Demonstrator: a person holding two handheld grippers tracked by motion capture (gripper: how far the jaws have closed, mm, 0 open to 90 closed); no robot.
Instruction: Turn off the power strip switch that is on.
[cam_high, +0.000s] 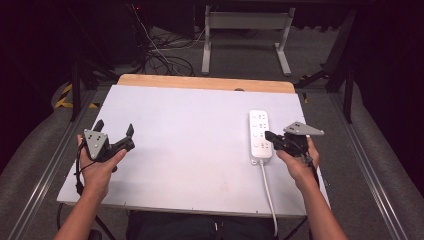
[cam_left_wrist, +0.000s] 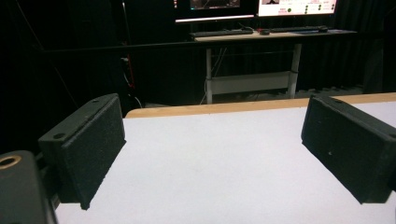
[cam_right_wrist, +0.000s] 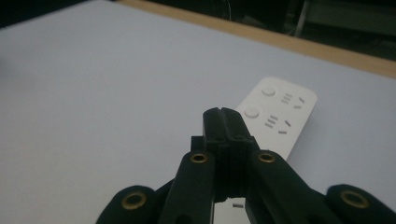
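White tabletop (cam_high: 190, 150): left gripper (cam_high: 116, 134) gapes wide, empty, at left; right gripper (cam_high: 270, 136), jaws pressed together holding nothing, over white plastic power strip (cam_high: 260, 135); pressing could shove it sideways.

Both forearms are bare, no sleeves showing. The left gripper (cam_high: 116, 130) and right gripper (cam_high: 269, 135) are black, each topped by a grey three-cornered plate. Brass-coloured screw fittings dot the right gripper's linkage.

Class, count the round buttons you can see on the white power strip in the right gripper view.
2. Both sit on the power strip: one button nearest its far end, the other button just nearer the right tool. The shut tool hides the strip's near part, so more may exist.
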